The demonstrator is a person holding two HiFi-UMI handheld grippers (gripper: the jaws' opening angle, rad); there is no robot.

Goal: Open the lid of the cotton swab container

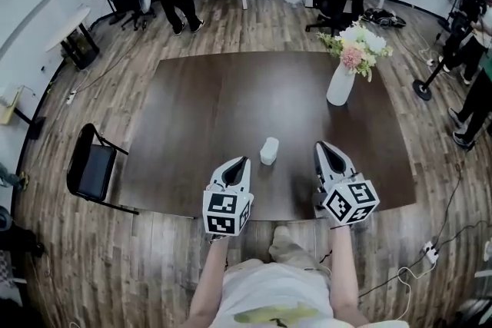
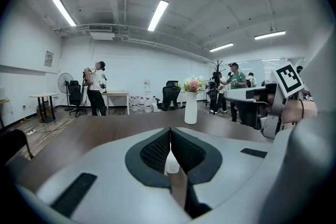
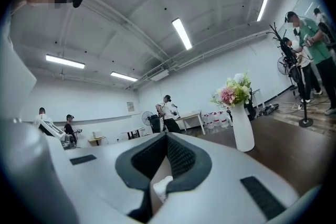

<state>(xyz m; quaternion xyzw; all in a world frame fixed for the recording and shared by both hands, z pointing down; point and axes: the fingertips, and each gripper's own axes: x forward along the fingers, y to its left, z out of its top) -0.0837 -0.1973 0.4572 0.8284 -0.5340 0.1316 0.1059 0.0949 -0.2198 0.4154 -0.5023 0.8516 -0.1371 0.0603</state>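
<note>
The cotton swab container [image 1: 269, 150] is a small white tub standing upright near the front of the dark brown table [image 1: 200, 104], its lid down. My left gripper [image 1: 244, 160] hangs just left of it and nearer to me, jaws shut and empty. My right gripper [image 1: 322, 145] is to the container's right, also shut with nothing held. In the left gripper view the container [image 2: 171, 163] peeks through the slot behind the closed jaws of the left gripper [image 2: 170, 131]. In the right gripper view a piece of the container [image 3: 161, 187] shows low behind the right gripper [image 3: 167, 137].
A white vase of flowers [image 1: 340, 84] stands on the table's right half, beyond the right gripper. A black chair [image 1: 92, 171] sits at the table's left edge. People stand around the room, with office chairs, a fan and water jugs along the far wall.
</note>
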